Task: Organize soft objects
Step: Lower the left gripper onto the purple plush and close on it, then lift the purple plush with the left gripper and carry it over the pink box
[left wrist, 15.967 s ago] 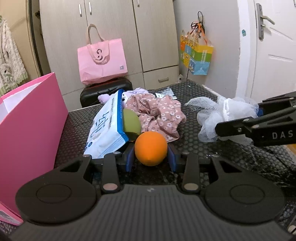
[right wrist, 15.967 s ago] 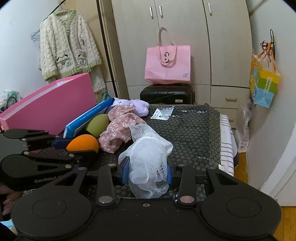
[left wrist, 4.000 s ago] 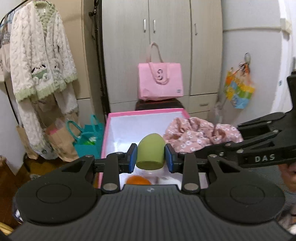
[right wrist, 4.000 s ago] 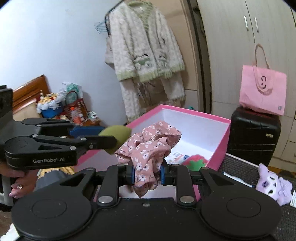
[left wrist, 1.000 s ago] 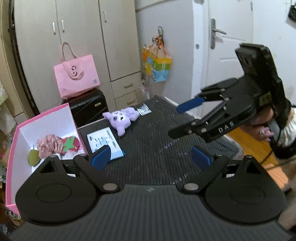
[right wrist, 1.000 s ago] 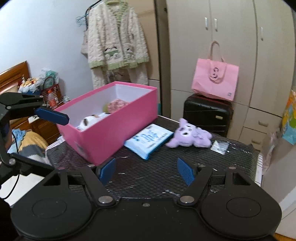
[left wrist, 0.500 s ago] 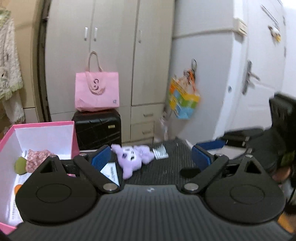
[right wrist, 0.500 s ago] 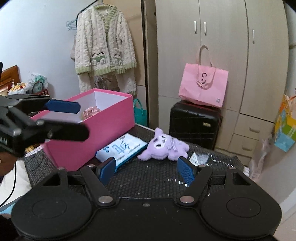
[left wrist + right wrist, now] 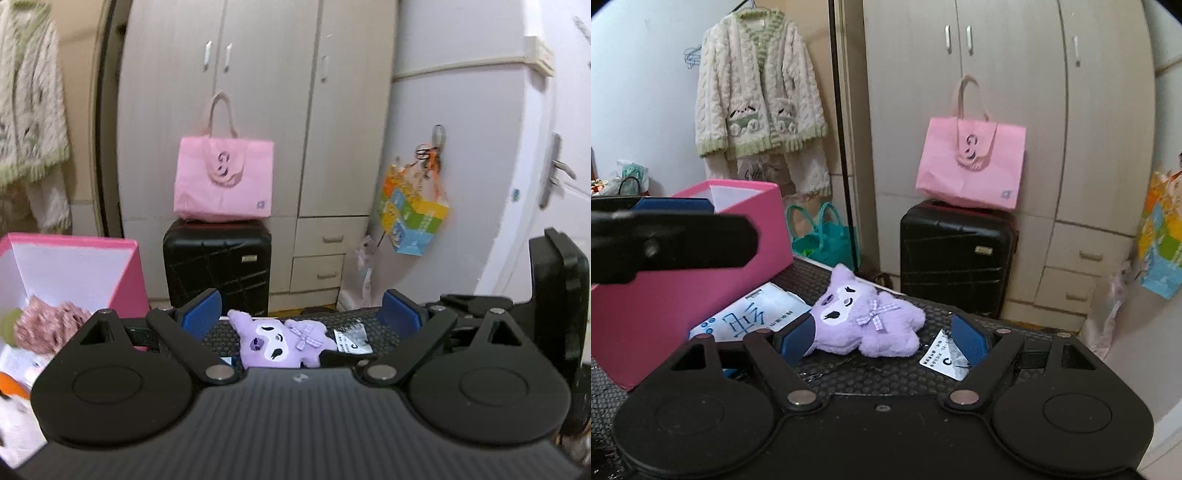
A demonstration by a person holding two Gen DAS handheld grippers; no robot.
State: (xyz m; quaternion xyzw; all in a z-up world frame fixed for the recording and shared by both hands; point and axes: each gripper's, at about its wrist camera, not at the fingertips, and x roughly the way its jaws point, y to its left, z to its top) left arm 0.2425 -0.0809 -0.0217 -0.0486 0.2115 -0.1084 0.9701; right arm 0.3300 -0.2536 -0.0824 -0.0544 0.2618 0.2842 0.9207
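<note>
The purple plush toy is seen in the lower middle of the right wrist picture. It is lying on the black bumpy table, face up, with a little checked bow on its chest. It is most likely left out there because it has not been put away yet.

The right gripper is held wide open and nothing is held in it. Its left blue pad is right by the toy's head and its right blue pad is over a small paper packet. The toy is framed between the two pads, so it seems the toy is being lined up for a grab.

The left gripper is opened wide too, and nothing is held in it. In the left wrist picture the same toy is seen low in the middle, between its blue pads. Both grippers are pointed at the one toy, so it cannot be told which one is meant to take it.

The pink box is seen at the left of the right wrist picture, with its top open so things can be dropped in. In the left wrist picture, at the lower left, a flowery pink cloth, a green soft ball and a bit of something orange are already seen inside the box.

A blue and white soft pack is lying flat just beside the box, next to the toy's head. It is still out, so it probably has to be put in the box as well.
</note>
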